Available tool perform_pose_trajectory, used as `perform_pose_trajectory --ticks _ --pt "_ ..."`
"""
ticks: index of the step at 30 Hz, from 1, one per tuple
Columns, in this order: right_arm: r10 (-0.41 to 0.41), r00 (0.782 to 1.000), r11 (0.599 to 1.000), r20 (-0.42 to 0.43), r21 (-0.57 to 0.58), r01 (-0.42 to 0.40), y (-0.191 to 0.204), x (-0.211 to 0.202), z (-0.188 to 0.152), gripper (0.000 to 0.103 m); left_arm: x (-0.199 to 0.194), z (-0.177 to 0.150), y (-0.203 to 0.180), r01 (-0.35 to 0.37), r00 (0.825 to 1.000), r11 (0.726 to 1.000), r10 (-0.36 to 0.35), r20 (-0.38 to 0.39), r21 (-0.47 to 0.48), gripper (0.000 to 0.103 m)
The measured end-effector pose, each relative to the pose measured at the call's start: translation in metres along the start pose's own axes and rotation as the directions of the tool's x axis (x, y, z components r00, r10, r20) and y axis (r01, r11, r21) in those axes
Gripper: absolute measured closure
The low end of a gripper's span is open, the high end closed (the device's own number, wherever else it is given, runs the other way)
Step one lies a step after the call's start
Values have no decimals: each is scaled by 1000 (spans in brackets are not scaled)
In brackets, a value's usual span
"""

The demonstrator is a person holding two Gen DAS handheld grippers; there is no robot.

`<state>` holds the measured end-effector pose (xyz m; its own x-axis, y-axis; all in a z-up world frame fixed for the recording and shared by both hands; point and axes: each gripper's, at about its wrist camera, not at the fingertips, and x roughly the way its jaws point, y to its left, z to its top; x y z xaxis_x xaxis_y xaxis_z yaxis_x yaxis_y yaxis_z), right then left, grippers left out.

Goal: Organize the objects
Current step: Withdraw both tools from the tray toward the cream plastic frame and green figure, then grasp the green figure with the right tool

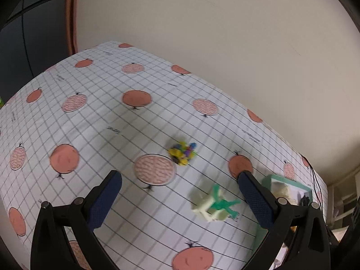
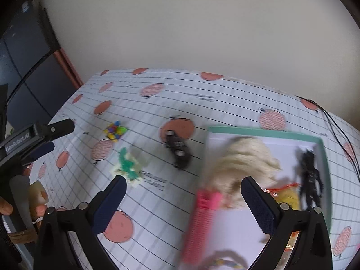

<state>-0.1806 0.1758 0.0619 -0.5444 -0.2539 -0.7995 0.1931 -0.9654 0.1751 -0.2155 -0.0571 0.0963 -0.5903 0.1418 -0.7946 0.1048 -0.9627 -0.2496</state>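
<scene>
Your left gripper was spread wide with nothing between its blue pads; it hovered above the cloth, a white grid printed with orange fruit. Between its fingers, on the cloth, lay the cream-and-green toy, blurred, and farther off the small multicoloured toy. The tray showed just behind the right-hand finger, at the table's right end.

Your right gripper was likewise released and empty. It hung over the tray's near left edge. Inside the tray you had the blond doll with its pink dress hanging over the left rim, a black figure along the right wall, and a yellow-and-orange item between them, too blurred to identify. Out on the cloth, the black toy car sat just left of the tray; the cream-and-green toy lay farther left, and the multicoloured toy beyond it. At the far left of that view, your left gripper and your hand on its handle were visible.
</scene>
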Motion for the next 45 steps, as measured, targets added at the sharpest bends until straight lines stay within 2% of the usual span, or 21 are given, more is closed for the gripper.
perform_pose_trajectory --ticks 8,16,25,27,32,40,45 --pt "52 999 999 -2 -10 -52 31 28 -2 15 7 1 20 -25 1000 1000 25 -14 -11 0" --pt "100 994 995 -37 23 -99 42 60 -6 32 35 -9 31 -21 996 999 17 -92 -47 0" --pt "117 991 992 -63 61 -113 48 77 -9 63 46 -14 26 -15 992 999 10 -129 -34 0" --pt "113 991 992 -65 65 -109 48 79 -11 73 47 -14 26 -13 991 999 8 -133 -35 0" --pt "151 987 983 -49 109 -145 42 78 -11 83 50 -18 20 -8 988 1000 4 -151 -21 0" --pt "194 981 978 -15 78 -192 43 58 -5 85 49 -18 10 5 988 1000 -5 -152 -2 0" --pt "163 986 983 24 81 -165 31 38 1 85 52 -20 5 23 987 1000 -25 -161 -16 0"
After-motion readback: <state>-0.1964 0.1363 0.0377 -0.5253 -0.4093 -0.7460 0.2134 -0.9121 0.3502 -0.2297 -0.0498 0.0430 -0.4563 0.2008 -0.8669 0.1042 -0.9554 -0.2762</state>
